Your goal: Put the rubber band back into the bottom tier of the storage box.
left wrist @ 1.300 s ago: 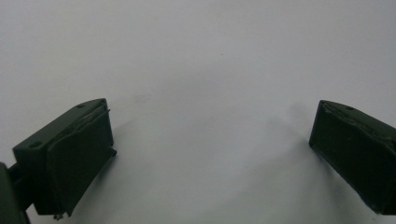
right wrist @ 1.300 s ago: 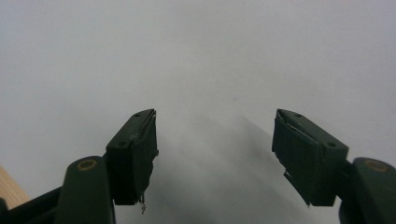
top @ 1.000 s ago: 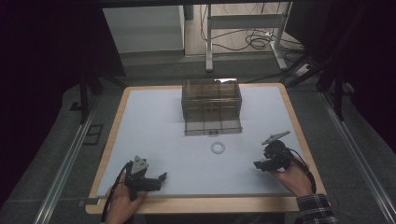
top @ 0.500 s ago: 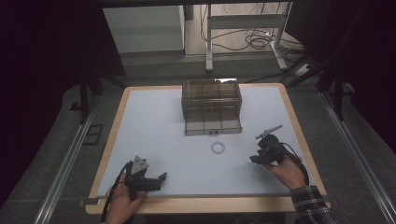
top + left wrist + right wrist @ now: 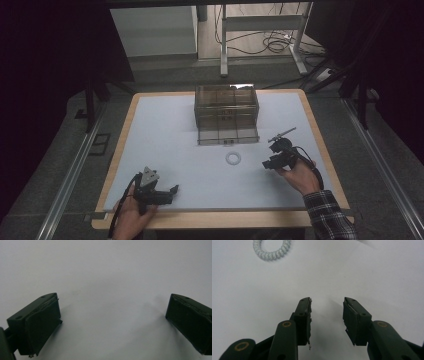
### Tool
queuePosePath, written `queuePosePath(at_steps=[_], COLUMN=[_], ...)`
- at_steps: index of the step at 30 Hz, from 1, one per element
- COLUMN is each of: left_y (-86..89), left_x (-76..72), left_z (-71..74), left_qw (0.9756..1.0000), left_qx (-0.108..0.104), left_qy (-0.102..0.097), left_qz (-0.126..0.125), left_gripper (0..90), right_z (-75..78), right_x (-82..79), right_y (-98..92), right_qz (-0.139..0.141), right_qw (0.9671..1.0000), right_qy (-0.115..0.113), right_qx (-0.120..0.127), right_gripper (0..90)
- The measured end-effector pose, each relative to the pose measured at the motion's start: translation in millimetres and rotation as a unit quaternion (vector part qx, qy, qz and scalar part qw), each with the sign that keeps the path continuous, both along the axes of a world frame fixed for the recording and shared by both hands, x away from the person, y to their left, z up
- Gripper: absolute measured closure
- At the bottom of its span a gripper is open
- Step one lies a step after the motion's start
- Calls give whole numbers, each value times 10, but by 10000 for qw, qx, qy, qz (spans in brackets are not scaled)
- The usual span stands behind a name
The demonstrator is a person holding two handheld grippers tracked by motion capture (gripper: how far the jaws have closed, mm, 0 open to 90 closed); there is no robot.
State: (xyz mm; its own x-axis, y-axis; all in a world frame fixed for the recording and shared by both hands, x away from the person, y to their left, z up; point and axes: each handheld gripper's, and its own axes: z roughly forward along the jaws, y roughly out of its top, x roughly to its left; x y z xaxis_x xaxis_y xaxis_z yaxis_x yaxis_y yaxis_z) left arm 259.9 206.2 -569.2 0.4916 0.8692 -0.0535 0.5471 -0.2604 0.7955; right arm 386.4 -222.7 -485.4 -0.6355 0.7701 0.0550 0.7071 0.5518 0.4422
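1. Counter (image 5: 165, 130): a white surface with a wooden edge, seen from the high view.
2. Hair tie (image 5: 233, 158): a white coiled ring that lies flat on the counter, near the middle and just in front of the box. In the right gripper view the hair tie (image 5: 271, 248) sits at the top left, well ahead of the jaws and apart from them.
3. Box (image 5: 226, 113): a dark, see-through box with compartments stands at the far middle of the counter. Its front drawer is drawn out toward the person.
4. Right gripper (image 5: 268, 164): held in the person's right hand on the right side of the counter, pointing toward the hair tie and near it, not touching it. In the right gripper view the right gripper (image 5: 327, 305) has a narrow gap between the jaws. The jaws have just been closing, with only bare counter between them.
5. Left gripper (image 5: 173, 190): held in the person's left hand at the near left edge of the counter, well apart from the hair tie. In the left gripper view the left gripper (image 5: 113, 307) has its jaws set wide, with bare counter between them.
6. A plaid sleeve (image 5: 327, 215) covers the right forearm.
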Motion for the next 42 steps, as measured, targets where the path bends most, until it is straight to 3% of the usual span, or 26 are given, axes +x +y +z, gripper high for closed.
queuePosePath(at_steps=[19, 29, 42], left_y=[1, 0, 1], left_x=[0, 0, 0], left_z=[0, 0, 0], left_qw=[10000, 10000, 10000], left_qx=[3, 1, 1], left_qy=[0, -1, -1], left_qz=[-1, -1, -1], left_gripper=[0, 0, 0], right_z=[28, -2, -17], right_x=[276, 394, 507], right_y=[263, 457, 661], right_qz=[167, 356, 567], right_qw=[9996, 9982, 9961], right_qy=[219, 317, 461], right_qx=[-118, -361, -484], right_gripper=[601, 663, 727])
